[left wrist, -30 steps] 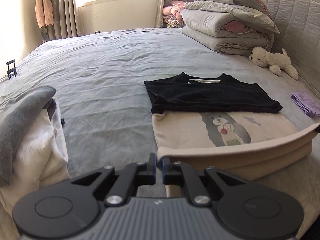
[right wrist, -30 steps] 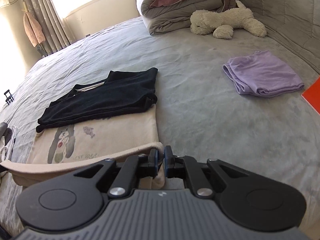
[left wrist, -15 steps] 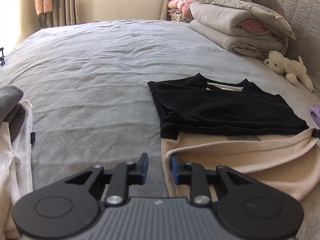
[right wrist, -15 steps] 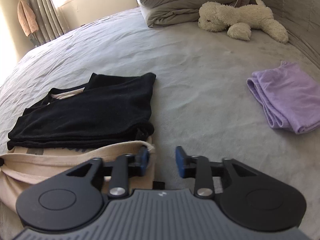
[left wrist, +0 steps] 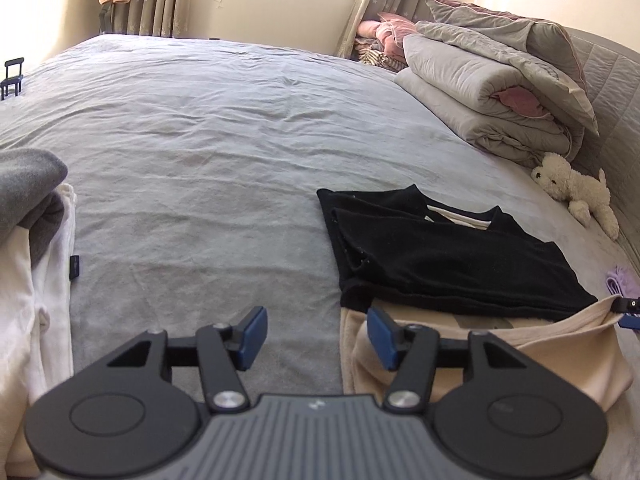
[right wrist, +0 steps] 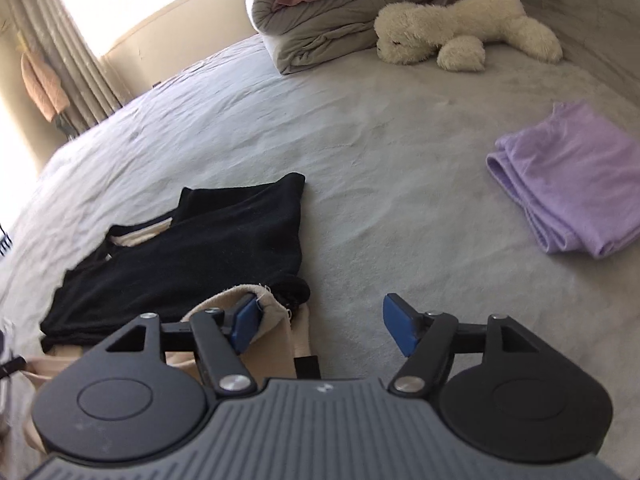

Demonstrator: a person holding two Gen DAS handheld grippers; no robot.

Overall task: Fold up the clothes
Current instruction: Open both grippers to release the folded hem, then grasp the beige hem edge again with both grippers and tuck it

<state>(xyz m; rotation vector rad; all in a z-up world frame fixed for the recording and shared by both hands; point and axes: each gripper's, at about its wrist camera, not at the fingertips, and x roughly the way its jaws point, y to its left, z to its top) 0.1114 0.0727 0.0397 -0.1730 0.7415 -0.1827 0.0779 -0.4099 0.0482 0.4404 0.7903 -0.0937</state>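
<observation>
A beige shirt with black sleeves (left wrist: 452, 264) lies on the grey bed, its beige lower half (left wrist: 560, 344) folded up toward the black part. My left gripper (left wrist: 316, 336) is open at the fold's left corner, holding nothing. My right gripper (right wrist: 324, 328) is open at the fold's right corner; its left pad touches the beige cloth (right wrist: 264, 304), which is not clamped. The black part also shows in the right wrist view (right wrist: 200, 256). The right gripper's tip shows in the left wrist view (left wrist: 628, 312).
A pile of white and grey clothes (left wrist: 28, 264) lies at the left. A folded purple cloth (right wrist: 572, 180) lies at the right. Folded duvets (left wrist: 492, 80) and a white plush dog (right wrist: 460, 28) sit by the headboard. The grey bed sheet (left wrist: 200, 140) stretches ahead.
Both grippers held the beige hem and carried it forward over the shirt, then opened and let it go. Both have opened wider since half a second ago.
</observation>
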